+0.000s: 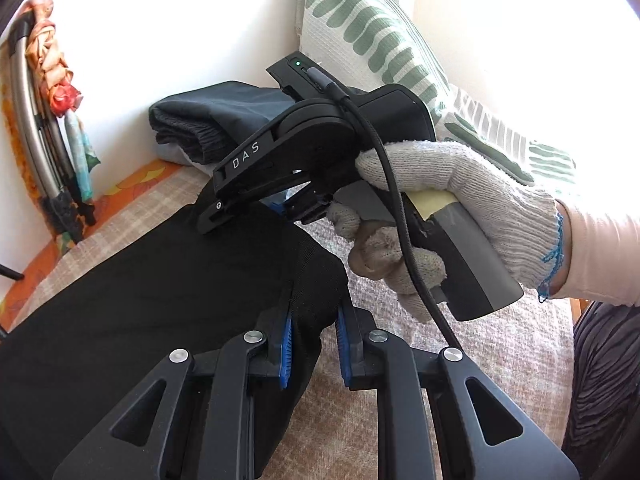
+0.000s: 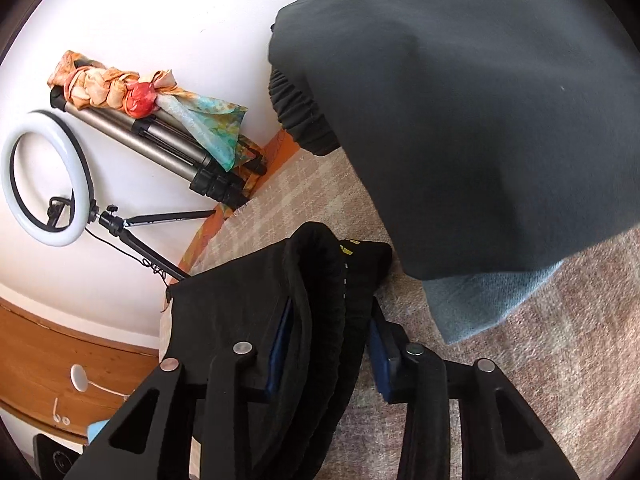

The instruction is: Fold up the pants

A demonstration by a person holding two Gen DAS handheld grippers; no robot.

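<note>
Black pants (image 1: 140, 320) lie on a beige checked bed cover (image 1: 400, 380). Low in the left wrist view, my left gripper (image 1: 315, 332) is shut on a raised fold of their edge, its blue pads (image 1: 286, 340) pressing the cloth from both sides. Just beyond it my right gripper (image 1: 224, 208), held in a white-gloved hand (image 1: 460, 188), bites the same edge. In the right wrist view, the right gripper (image 2: 328, 340) is shut on the bunched black pants (image 2: 320, 288), whose elastic waistband runs between the blue pads (image 2: 280, 344).
A stack of folded dark grey clothes (image 1: 208, 120) (image 2: 460, 120) lies near the wall over a light blue cloth (image 2: 480, 308). A green-patterned pillow (image 1: 360, 40) leans behind. A tripod with a tied scarf (image 2: 160, 136) and a ring light (image 2: 44, 176) stand at the left.
</note>
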